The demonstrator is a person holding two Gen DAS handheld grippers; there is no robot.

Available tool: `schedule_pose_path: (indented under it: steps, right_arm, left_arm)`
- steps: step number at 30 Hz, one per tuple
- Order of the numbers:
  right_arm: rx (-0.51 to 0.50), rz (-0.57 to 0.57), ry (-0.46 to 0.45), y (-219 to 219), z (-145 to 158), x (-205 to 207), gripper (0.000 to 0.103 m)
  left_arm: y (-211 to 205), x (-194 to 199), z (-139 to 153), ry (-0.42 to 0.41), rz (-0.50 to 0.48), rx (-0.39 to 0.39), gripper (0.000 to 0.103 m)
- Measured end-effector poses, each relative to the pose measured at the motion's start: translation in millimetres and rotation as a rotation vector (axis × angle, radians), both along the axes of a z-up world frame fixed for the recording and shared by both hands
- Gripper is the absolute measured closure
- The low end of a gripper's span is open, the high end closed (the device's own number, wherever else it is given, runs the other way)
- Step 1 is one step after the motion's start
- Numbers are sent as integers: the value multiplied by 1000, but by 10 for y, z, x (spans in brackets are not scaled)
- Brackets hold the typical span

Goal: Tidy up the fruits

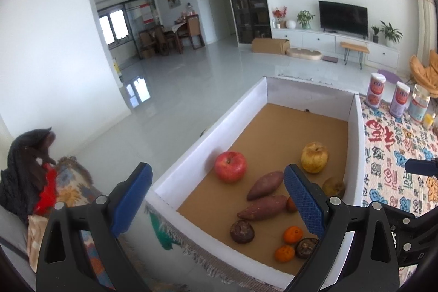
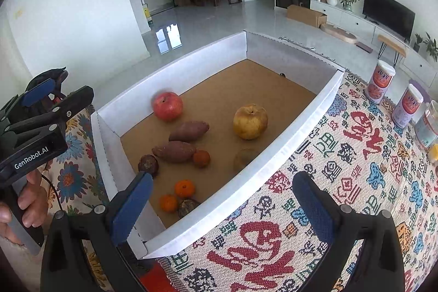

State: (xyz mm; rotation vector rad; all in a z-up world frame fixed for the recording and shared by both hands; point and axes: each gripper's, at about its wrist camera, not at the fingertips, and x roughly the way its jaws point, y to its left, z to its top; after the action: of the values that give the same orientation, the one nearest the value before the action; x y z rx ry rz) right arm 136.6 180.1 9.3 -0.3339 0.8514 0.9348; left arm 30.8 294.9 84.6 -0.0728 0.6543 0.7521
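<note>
Below both wide-open grippers (image 1: 219,188) (image 2: 221,196), fruits (image 2: 249,121) lie boxed.

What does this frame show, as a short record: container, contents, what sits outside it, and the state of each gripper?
container: white box with a brown cardboard floor, on a patterned cloth
contents: red apple, yellow apple, two sweet potatoes, small orange fruits, dark round fruits
outside box: three cans on the cloth
left gripper: open, empty, above the box's near end
right gripper: open, empty, over the box's wall
</note>
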Motion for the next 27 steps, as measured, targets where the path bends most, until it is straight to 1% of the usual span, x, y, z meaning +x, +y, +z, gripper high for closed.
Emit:
schedule_pose_path:
  steps: [3, 5, 7, 10, 15, 18, 23, 27]
  right_arm:
    - [13, -13, -35, -29, 37, -40, 1]
    - [19, -26, -42, -37, 61, -57, 0]
    - [23, -41, -41, -41, 80, -68, 0]
    - [38, -46, -19, -37, 81, -72, 0]
    - [32, -57, 18, 6, 12, -64, 0]
    - [27, -51, 28, 34, -21, -65, 0]
    - [-1, -58, -14, 50, -23, -100, 0]
    - [8, -67, -38, 36, 46, -118, 0]
  left_arm:
    - [31, -40, -53, -21, -30, -60, 5]
    - [36, -63, -85, -32, -30, -70, 5]
    - [36, -53, -126, -11, -30, -79, 5]
    - [58, -31, -190, 23, -45, -113, 5]
    - [60, -37, -229, 41, -27, -97, 5]
    - [67, -43, -234, 49, -35, -113, 5]
    - [68, -82, -211, 24, -50, -153, 5]
    - [62, -96, -193, 17, -54, -146, 5]
